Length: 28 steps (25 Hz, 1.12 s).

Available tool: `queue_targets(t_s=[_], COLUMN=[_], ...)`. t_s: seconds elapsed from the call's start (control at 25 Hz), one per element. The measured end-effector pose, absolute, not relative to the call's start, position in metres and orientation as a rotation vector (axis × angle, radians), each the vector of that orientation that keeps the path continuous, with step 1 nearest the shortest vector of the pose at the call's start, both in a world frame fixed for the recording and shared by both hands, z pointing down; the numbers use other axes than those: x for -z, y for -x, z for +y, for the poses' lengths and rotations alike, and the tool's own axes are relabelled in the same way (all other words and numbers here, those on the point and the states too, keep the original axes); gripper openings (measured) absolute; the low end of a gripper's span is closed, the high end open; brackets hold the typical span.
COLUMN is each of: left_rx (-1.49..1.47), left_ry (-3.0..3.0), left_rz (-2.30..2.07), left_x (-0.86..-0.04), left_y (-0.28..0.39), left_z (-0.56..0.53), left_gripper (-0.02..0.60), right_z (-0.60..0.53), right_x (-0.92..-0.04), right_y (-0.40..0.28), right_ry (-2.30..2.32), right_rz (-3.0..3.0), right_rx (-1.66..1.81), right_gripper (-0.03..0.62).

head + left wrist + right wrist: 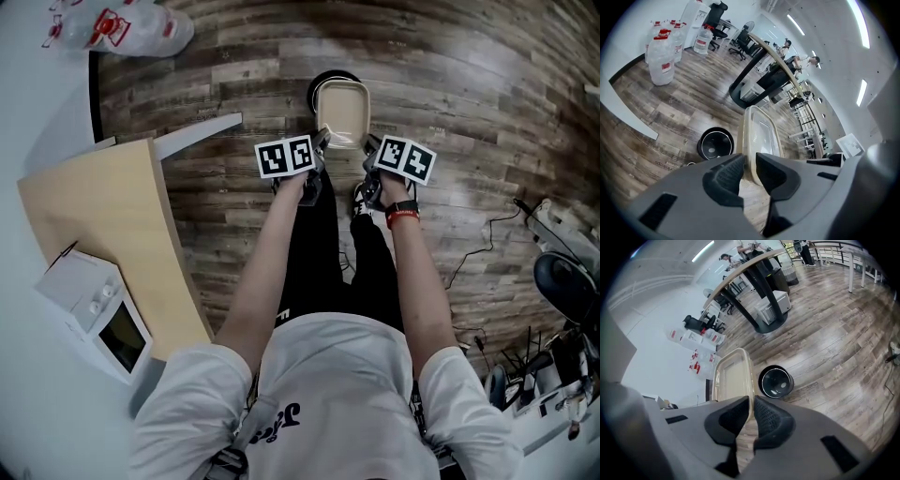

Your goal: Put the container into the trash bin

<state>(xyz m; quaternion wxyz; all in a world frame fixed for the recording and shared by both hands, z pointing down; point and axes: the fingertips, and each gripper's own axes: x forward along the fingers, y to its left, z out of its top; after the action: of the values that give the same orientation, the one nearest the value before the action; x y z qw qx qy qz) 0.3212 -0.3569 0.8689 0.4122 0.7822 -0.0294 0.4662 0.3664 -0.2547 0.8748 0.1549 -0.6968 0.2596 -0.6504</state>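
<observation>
A clear, beige-tinted plastic container (344,113) hangs between my two grippers above the wooden floor. My left gripper (322,142) is shut on its left rim (749,154), and my right gripper (369,146) is shut on its right rim (751,401). The black round trash bin (330,79) stands on the floor just beyond the container, which covers most of it in the head view. In the left gripper view the trash bin (715,144) lies left of the container (761,136); in the right gripper view the trash bin (776,381) lies right of the container (733,376).
A light wooden table (117,225) with a white appliance (94,309) stands at the left. Water jugs (122,28) stand at the far left, also seen as water jugs (663,56). Cables and gear (548,281) lie at the right. A desk and office chairs (754,70) stand farther off.
</observation>
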Motion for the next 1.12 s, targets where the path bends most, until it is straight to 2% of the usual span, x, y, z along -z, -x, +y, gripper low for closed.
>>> queue_targets(t_s=[1.12], left_rx=[-1.239], left_ry=[-1.91], left_rz=[-0.075], left_x=[-1.027], left_y=[-0.335], left_z=[-0.378], left_gripper=[0.092], right_z=[-0.279], right_x=[-1.032], right_y=[-0.383], right_ry=[2.01], right_rz=[0.79], right_rx=[1.972], right_gripper=[0.049])
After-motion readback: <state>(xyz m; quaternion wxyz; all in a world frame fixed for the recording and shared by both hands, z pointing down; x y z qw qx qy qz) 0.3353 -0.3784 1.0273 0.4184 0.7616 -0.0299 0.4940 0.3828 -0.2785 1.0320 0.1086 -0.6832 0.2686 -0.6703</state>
